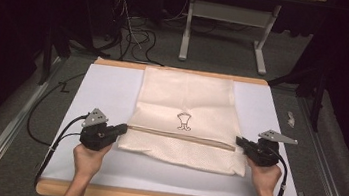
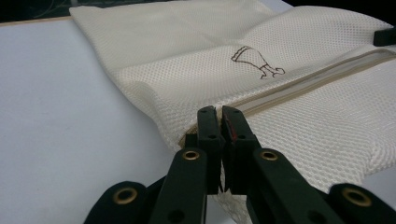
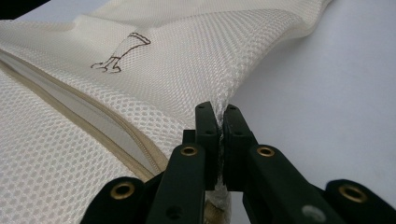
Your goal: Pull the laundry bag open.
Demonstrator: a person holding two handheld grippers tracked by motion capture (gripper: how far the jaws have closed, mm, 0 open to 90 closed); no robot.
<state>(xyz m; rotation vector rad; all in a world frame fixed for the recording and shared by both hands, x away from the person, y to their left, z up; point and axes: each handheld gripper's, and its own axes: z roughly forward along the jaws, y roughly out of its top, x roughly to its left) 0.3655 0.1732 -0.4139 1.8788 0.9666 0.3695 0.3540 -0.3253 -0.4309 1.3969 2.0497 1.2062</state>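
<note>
On the white table, a cream mesh laundry bag lies flat, its near part folded at the zipper. Left claw and right claw each pinch a side edge there. Light and floppy, it probably handles best gripped by the seams.

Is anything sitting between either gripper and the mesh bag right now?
No. Both the left gripper and right gripper are already shut on the mesh bag at its side edges.

Mesh bag on white table
</note>
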